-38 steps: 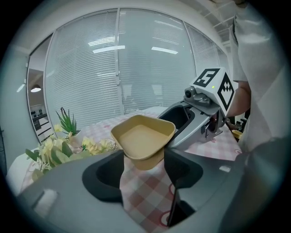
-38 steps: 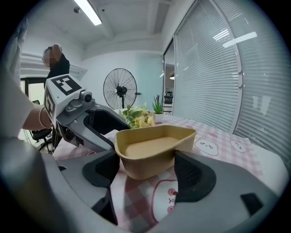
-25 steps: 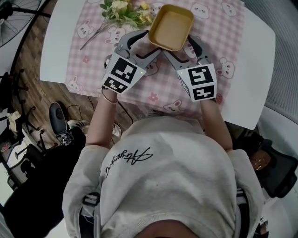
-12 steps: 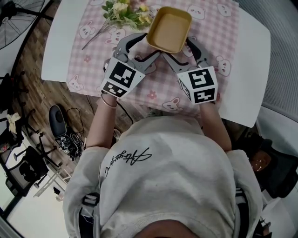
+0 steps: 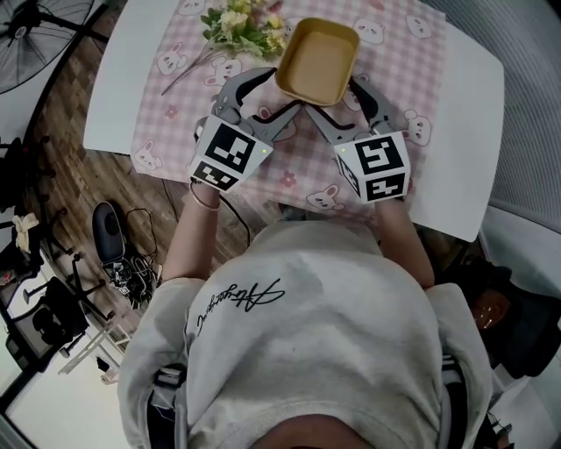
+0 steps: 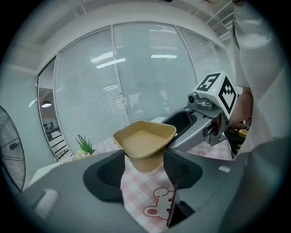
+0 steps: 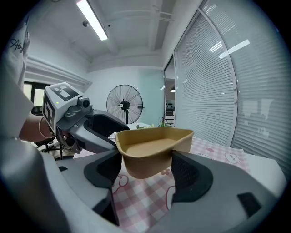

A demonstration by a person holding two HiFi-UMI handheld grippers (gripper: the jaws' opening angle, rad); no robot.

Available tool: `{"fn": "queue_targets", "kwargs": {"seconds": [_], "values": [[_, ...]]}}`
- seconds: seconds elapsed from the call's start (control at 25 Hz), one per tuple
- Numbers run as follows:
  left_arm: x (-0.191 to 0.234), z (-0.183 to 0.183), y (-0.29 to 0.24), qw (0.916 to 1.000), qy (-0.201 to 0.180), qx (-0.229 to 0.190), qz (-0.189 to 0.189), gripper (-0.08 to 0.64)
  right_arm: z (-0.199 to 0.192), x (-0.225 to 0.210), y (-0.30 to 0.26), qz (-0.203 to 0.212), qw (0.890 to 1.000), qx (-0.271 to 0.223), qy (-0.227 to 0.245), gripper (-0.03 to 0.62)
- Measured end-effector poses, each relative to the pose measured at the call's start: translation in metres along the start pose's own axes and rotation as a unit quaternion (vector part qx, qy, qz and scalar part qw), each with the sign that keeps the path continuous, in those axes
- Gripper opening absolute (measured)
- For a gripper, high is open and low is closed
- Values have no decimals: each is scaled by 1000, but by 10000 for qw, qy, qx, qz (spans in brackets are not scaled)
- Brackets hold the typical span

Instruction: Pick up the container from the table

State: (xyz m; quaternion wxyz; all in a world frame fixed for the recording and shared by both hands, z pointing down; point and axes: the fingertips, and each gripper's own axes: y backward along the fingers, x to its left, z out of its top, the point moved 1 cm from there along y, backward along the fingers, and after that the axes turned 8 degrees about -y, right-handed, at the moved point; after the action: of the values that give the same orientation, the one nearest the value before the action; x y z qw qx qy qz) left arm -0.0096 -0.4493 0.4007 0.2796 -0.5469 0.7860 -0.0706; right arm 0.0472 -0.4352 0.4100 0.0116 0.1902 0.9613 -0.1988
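White table (image 5: 465, 131) on a wooden floor, with most of its top under a pink checked cloth (image 5: 175, 114) printed with bunny figures. The table's right end is bare white. A bunch of flowers (image 5: 237, 22) lies on the cloth near the far edge, left of centre. A standing fan (image 7: 124, 105) is beyond the left end of the table, and glazed partitions with slatted blinds close off the room behind.

Item under task: one tan container (image 5: 317, 61), shallow, open-topped, with rounded corners and nothing in it. It is not resting on the table. It is held in the air over the far middle of the cloth, and the checked pattern shows underneath its base in both gripper views. It sits roughly level.

Left gripper (image 5: 282, 95): reaches in from the near-left side. Its own view shows the jaws partly spread, with the near-left corner of the container (image 6: 144, 141) wedged between the two dark pads, both pads pressing on the wall below the rim.

Right gripper (image 5: 333, 96): reaches in from the near-right side. Its own view shows the same arrangement, with the container's wall (image 7: 154, 148) pinched between the pads under the rim.

Each gripper appears in the other's view, alongside the container. The person stands at the near edge of the table, one forearm behind each marker cube.
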Motion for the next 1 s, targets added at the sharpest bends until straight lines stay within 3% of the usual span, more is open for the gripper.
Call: {"fn": "queue_targets", "kwargs": {"seconds": [1.0], "values": [[-4,34,47,9992,-205,-114,332,261,31,32,33,143,9991,-395,35,334]]}}
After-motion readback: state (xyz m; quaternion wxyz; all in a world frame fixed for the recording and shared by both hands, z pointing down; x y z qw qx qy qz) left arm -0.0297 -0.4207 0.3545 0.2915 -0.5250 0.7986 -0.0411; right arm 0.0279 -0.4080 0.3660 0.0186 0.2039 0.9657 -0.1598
